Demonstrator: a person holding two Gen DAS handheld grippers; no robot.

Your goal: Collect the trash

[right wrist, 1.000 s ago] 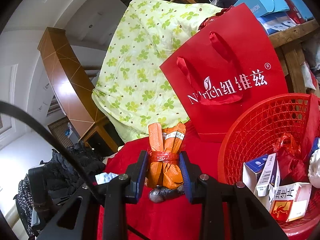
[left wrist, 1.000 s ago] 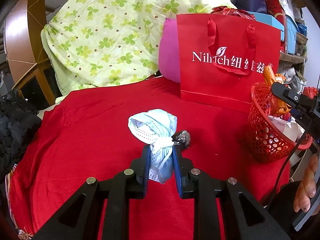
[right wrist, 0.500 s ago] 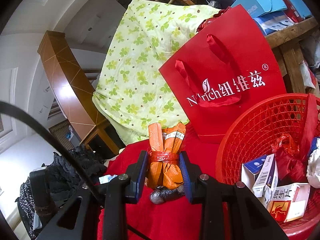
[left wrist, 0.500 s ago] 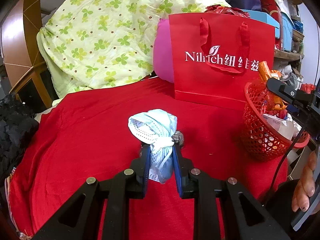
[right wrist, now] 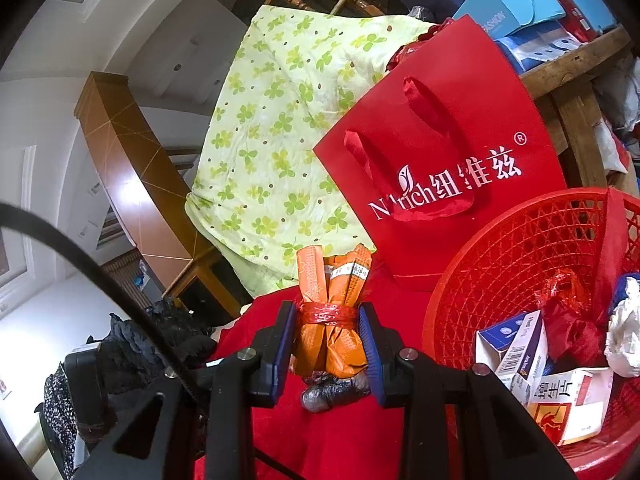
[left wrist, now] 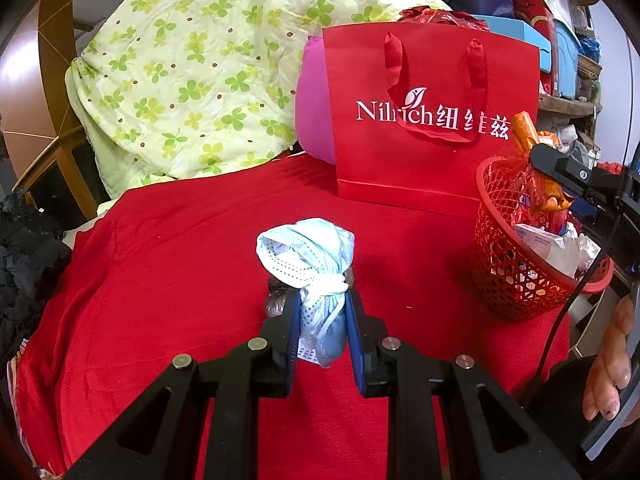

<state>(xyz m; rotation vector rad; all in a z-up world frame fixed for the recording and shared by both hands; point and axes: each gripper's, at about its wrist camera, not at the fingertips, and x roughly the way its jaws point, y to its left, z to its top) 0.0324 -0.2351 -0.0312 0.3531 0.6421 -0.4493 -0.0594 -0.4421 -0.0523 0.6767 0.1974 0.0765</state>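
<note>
My right gripper [right wrist: 328, 338] clamps the orange bundle [right wrist: 332, 312], left of the red basket [right wrist: 520, 248]; releasing early drops it outside. My left gripper [left wrist: 322, 326] pinches the blue mask wad [left wrist: 308, 252], which could slip.

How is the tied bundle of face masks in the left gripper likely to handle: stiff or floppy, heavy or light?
Probably soft: the mask bundle bulges above the left gripper and narrows between the pads. Likely light, as thin pleated fabric knotted with its own strap. It seems unlikely to slip, since the knot sits just above the pads.
</note>
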